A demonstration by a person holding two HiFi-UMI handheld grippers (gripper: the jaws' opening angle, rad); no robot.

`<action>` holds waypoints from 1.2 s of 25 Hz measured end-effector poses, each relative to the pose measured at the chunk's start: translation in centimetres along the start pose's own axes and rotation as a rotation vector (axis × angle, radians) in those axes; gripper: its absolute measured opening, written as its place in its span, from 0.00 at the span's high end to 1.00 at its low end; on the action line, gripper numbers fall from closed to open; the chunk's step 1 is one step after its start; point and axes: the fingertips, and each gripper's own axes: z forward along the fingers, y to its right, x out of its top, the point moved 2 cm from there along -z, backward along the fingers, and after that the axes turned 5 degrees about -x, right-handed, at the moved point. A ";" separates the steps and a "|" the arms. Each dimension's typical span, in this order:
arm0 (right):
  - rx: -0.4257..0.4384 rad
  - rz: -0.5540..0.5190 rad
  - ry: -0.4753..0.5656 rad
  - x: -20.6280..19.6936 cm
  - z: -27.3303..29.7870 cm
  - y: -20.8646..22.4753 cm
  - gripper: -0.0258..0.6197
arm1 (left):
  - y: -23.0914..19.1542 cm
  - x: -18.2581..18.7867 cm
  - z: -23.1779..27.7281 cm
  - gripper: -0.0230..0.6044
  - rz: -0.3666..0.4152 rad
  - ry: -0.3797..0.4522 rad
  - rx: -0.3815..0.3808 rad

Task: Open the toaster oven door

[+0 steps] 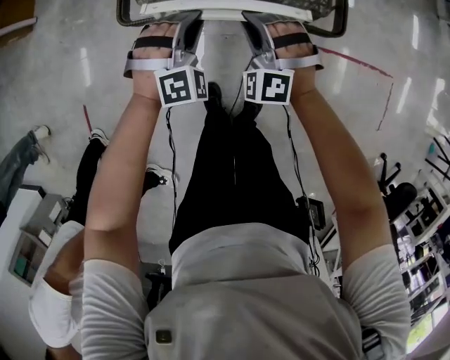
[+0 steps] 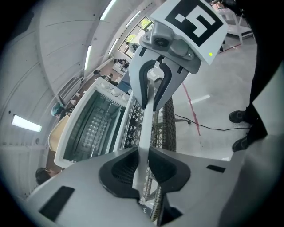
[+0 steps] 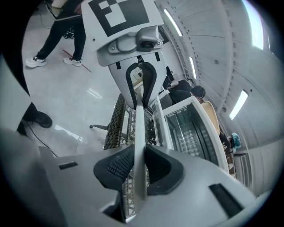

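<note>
Head view. Looks well under way but not finished. Shows the long white handle bar (image 1: pixel 223 13) of the oven door at the very top edge, with the oven box out of sight. Shows both bare arms stretched straight ahead, side by side, with the left gripper (image 1: pixel 190 17) and right gripper (image 1: pixel 254 18) reaching onto that bar.

Left gripper view. Shows the white toaster oven (image 2: pixel 63 148) off to the left, apart from the bar, with its wire rack inside easy to see, so probably open a good way. Leaves only bringing the door to rest and letting go. Pinches the bar between the left jaws, black pads pressed on both sides. Shows the right gripper further along the same bar, and a dark woven mesh desk (image 2: pixel 169 124) just beside it.

Right gripper view. Shows the oven on the right, rack in sight again. Pinches the bar the same way with the right jaws, tilted a bit downward.
</note>
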 end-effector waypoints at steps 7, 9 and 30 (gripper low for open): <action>-0.099 -0.022 0.033 -0.6 0.5 -3.0 0.83 | 2.8 -0.8 1.2 0.81 -0.002 0.060 0.103; -0.124 -0.022 0.038 -0.6 0.8 -4.0 0.83 | 3.6 -1.3 1.6 0.81 0.000 0.073 0.120; -0.240 0.080 0.018 -2.1 3.8 -10.5 0.83 | 9.2 -3.5 5.9 0.81 0.016 0.092 0.244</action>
